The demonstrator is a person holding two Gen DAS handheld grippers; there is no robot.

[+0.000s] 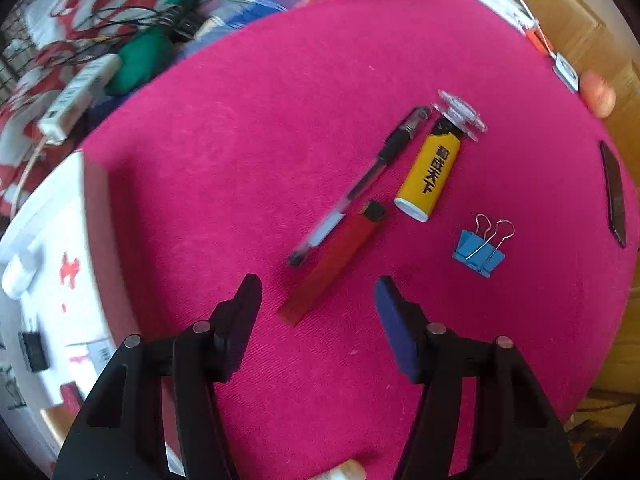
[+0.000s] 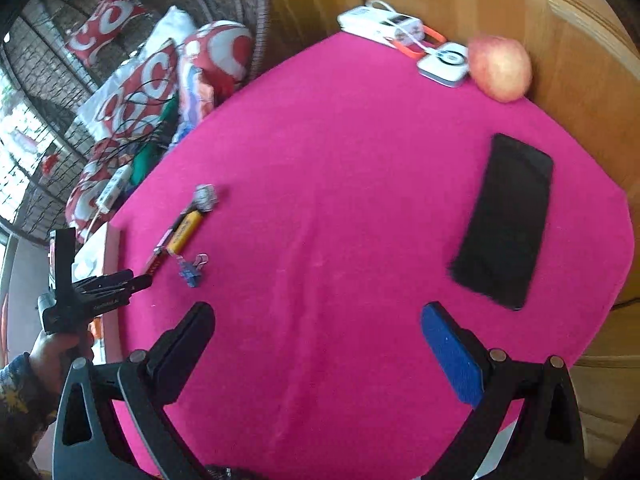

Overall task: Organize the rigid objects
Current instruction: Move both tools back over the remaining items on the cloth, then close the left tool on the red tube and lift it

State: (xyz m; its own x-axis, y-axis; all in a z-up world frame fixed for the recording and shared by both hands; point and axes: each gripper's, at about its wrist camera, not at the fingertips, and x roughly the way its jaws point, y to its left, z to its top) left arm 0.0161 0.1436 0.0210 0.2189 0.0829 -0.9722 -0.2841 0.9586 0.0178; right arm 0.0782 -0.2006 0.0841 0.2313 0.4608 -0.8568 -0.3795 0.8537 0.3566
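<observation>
Left tongs (image 1: pixel 316 292): apart, empty, aligned on flat red plastic lighter (image 1: pixel 334 264) beside clear pen (image 1: pixel 360 184), mid-bench. Right tongs (image 2: pixel 316 316): apart, idle.

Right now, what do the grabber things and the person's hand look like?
Both are black plastic. The left gripper and right gripper each have one black finger, one blue-padded finger, and round silver pins. The hand shows a dark patterned sleeve.
</observation>
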